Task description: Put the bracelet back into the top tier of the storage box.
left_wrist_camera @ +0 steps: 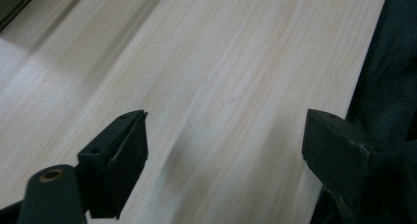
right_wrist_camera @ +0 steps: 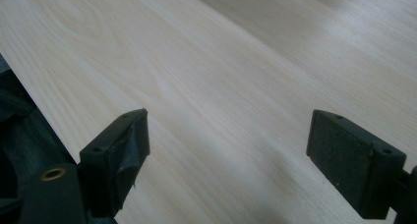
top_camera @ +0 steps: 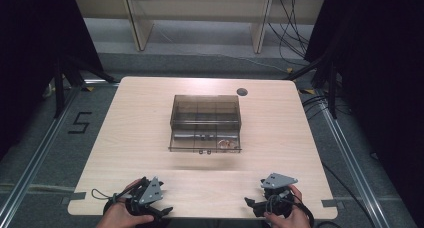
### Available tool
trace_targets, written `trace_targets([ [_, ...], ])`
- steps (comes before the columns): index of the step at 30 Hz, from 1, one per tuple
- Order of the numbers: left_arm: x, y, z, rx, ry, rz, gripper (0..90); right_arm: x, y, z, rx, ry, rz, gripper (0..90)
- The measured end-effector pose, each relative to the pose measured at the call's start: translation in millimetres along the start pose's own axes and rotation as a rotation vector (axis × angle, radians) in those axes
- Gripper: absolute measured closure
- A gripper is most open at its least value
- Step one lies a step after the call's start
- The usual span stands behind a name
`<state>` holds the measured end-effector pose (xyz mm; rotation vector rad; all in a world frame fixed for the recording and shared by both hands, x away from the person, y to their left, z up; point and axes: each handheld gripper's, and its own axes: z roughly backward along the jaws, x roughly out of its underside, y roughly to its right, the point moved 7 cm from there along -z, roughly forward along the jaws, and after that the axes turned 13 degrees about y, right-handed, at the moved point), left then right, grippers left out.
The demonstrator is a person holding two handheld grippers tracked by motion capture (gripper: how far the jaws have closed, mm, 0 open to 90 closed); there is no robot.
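Observation:
A clear smoky plastic box [top_camera: 205, 122] with inner compartments sits closed at the middle of the pale wooden table [top_camera: 135, 138]. A dark tube and a few small parts lie in its front row. My left gripper [top_camera: 159, 209] rests at the table's near left edge, held by a hand, jaws open over bare wood [left_wrist_camera: 221, 86]. My right gripper [top_camera: 252, 204] rests at the near right edge, also open, with nothing between its pads [right_wrist_camera: 125, 145]. Both are well short of the box.
A dark round grommet [top_camera: 242, 92] sits at the table's back right. The table edge runs close beside both grippers [left_wrist_camera: 364, 62]. Beyond the table are a grey floor, cables at the right and a pale shelf frame [top_camera: 135, 23] behind.

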<state>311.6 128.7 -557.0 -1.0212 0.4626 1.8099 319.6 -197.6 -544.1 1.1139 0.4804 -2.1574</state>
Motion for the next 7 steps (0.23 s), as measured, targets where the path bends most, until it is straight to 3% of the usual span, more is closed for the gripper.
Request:
trace_targets([
  [7,0.0,-0.1,0.0,-0.001,0.001,0.000,17.7,-0.3,1.7,0.2,0.009,0.009,0.000,17.4],
])
